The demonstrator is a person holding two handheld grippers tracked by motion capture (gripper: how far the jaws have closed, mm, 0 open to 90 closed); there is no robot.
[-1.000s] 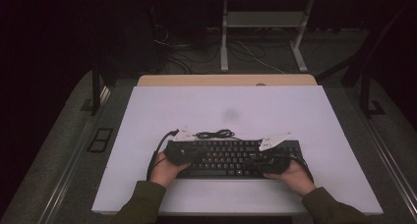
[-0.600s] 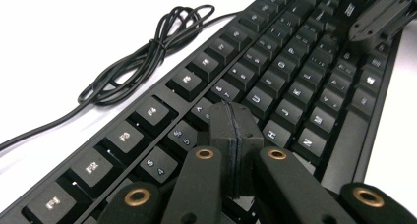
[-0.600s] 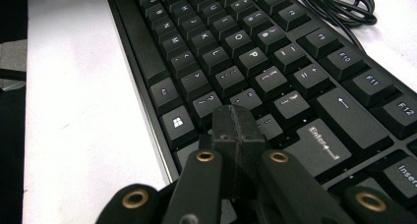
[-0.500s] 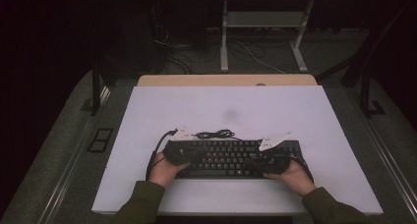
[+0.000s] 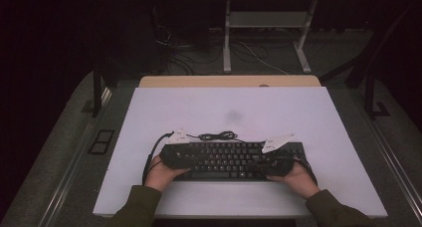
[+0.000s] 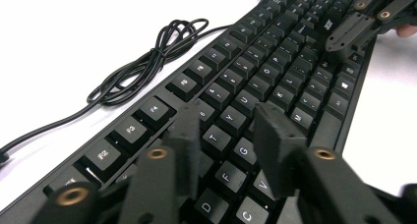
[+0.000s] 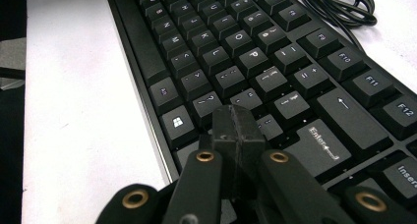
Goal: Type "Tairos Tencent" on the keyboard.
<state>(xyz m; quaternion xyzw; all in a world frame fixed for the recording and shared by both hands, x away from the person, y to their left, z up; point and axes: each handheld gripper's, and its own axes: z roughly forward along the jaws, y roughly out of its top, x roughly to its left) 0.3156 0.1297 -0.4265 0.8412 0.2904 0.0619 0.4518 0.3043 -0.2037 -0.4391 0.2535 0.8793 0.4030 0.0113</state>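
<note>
A black keyboard [image 5: 229, 160] lies flat near the front of the white table [image 5: 229, 107], with its black cable [image 5: 219, 136] coiled just behind it. My left gripper [image 5: 191, 157] hovers over the keyboard's left half. In the left gripper view the left gripper [image 6: 226, 130] is open, its jaws apart over the T and G keys [image 6: 231, 140] and holding nothing. My right gripper [image 5: 263, 162] is over the right half. In the right gripper view the right gripper [image 7: 236, 123] is shut, jaws pressed together above the keys beside Enter [image 7: 322, 143]. The right gripper [image 6: 361, 20] also appears far off in the left gripper view.
The cable [image 6: 142, 67] loops on bare white tabletop behind the function keys. A tan strip [image 5: 229, 81] borders the table's far edge. Beyond it are a desk frame [image 5: 266, 33] and floor cables [image 5: 184, 57]. Grey floor surrounds the table.
</note>
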